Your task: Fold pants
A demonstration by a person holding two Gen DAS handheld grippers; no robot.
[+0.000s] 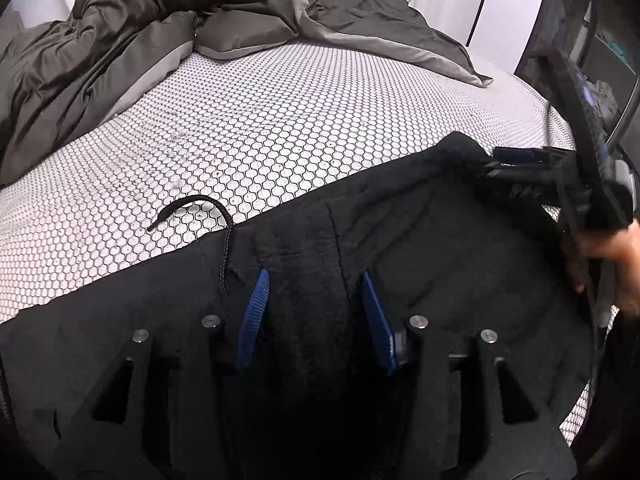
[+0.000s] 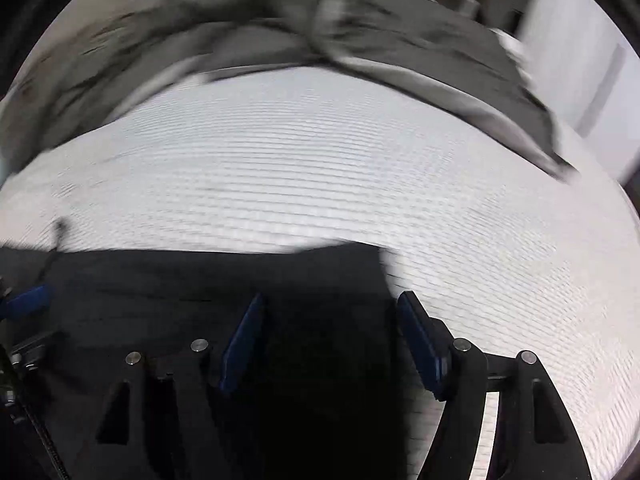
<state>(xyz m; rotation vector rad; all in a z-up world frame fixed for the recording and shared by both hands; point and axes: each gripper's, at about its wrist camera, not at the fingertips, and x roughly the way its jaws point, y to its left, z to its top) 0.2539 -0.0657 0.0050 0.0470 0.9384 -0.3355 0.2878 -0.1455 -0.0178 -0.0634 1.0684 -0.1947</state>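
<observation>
Bedroom setting, with a bare mattress [image 1: 280, 128] covered in a white honeycomb pattern, and a dark grey duvet [image 1: 120, 32] bunched up at the far end. So, progress check, as far as can be judged from the two wrist views.

Black pants [image 1: 420, 248] are spread across the near edge of the mattress, waistband side away from the cameras, with a drawstring [image 1: 192, 210] trailing out onto the white cover. The fabric looks like it's doubled over on itself at the right side, though how many layers are stacked can't really be told, everything being black on black.

The left claw [image 1: 316, 312] is set fairly wide, blue pads straddling a ridge of cloth near the waistband; no pinch is seen yet. The right claw [image 2: 332, 340] is also spread wide in its own view, which is badly motion-blurred, with one pad over the pants and the other out over bare mattress at the garment's edge. From the left view the right claw shows at the upper right corner of the pants.

Judgement: early to middle stage. A tidy folded packet isn't seen anywhere, so most folding is probably left, plus tucking that drawstring in.
</observation>
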